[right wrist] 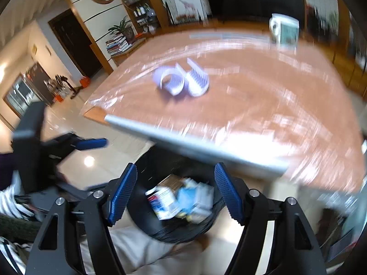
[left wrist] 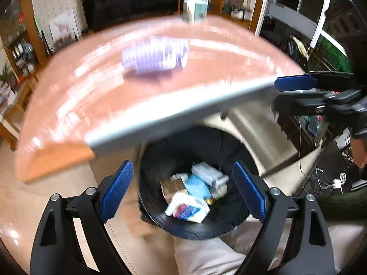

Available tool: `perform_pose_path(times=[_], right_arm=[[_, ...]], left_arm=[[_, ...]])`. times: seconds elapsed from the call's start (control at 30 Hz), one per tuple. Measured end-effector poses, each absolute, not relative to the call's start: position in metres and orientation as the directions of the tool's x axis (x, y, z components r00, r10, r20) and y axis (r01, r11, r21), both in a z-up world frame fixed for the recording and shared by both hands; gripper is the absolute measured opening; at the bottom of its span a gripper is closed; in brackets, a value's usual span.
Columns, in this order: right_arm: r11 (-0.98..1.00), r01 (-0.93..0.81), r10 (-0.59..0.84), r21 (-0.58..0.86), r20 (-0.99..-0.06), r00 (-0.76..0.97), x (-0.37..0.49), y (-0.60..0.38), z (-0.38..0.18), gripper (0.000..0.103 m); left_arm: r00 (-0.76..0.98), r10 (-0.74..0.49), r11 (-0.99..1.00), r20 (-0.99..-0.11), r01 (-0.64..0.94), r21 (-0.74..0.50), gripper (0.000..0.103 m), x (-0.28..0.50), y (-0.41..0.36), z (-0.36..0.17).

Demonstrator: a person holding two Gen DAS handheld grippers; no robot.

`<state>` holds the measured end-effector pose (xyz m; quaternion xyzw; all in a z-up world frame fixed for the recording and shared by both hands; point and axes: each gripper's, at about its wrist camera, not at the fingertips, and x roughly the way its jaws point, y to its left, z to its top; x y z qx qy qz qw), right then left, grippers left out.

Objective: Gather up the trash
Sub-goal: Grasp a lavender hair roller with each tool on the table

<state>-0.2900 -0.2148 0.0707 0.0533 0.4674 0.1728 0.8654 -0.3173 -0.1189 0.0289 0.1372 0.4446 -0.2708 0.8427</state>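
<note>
Blue ribbed pads line the fingers of both grippers, and both sets stand spread wide with nothing between them. The left gripper point(left wrist: 183, 190) hangs above a black trash bin point(left wrist: 229, 225), which sits on the floor just below the near edge of the table point(left wrist: 68, 105). The right gripper point(right wrist: 175, 191) hovers over the same bin point(right wrist: 160, 231) from the other side. Inside the bin lies a heap of trash point(left wrist: 195, 194): a white box with red and blue print, a crumpled light blue piece, a grey-white wrapped packet and a bit of brown card. In the left wrist view the right gripper point(left wrist: 289, 91) shows side-on at the right, level with the table edge.

Farther off, on the glossy reddish-brown table top, a purple-and-white ribbed paper item point(right wrist: 183, 80) lies on its side, near the middle and well apart from both grippers; motion blur hides its details. At the far edge of the table stands a white mug point(right wrist: 285, 32) with a greenish picture on it.
</note>
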Motion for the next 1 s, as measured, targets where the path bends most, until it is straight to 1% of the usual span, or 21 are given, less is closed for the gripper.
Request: perform_pose_path(times=[0.07,0.13,0.33,0.5,0.67,0.77,0.83,1.0], right_arm=[[0.942,-0.267,0.318,0.202,-0.790,0.524,-0.280,-0.214,0.076,0.070],[0.948,-0.282,0.284,0.149,-0.795,0.536,-0.263,-0.212,0.077,0.070],[0.942,-0.325,0.246,0.081,-0.825,0.508,-0.210,-0.200,0.068,0.070],[0.921,-0.383,0.263,0.078,-0.848,0.461,-0.177,-0.191,0.055,0.070],[0.907,-0.409,0.284,0.099,-0.861,0.421,-0.150,-0.187,0.045,0.070],[0.903,-0.419,0.282,0.097,-0.870,0.405,-0.143,-0.184,0.041,0.066],[0.898,-0.429,0.287,0.102,-0.874,0.392,-0.139,-0.184,0.037,0.060],[0.883,-0.463,0.280,0.077,-0.878,0.388,-0.130,-0.177,0.036,0.060]], left_arm=[[0.494,-0.328,0.826,-0.805,0.564,0.009,0.090,-0.306,-0.117,0.043],[0.507,-0.340,0.835,-0.792,0.550,-0.006,0.090,-0.291,-0.116,0.050],[0.505,-0.343,0.848,-0.792,0.529,-0.030,0.089,-0.232,-0.117,0.060],[0.437,-0.385,0.823,-0.813,0.561,-0.088,0.090,-0.194,-0.121,0.054],[0.374,-0.412,0.786,-0.831,0.608,-0.116,0.089,-0.169,-0.131,0.044],[0.340,-0.425,0.767,-0.839,0.628,-0.133,0.089,-0.159,-0.137,0.037],[0.321,-0.438,0.756,-0.840,0.636,-0.151,0.089,-0.154,-0.138,0.034],[0.288,-0.466,0.733,-0.837,0.655,-0.183,0.089,-0.139,-0.139,0.031]])
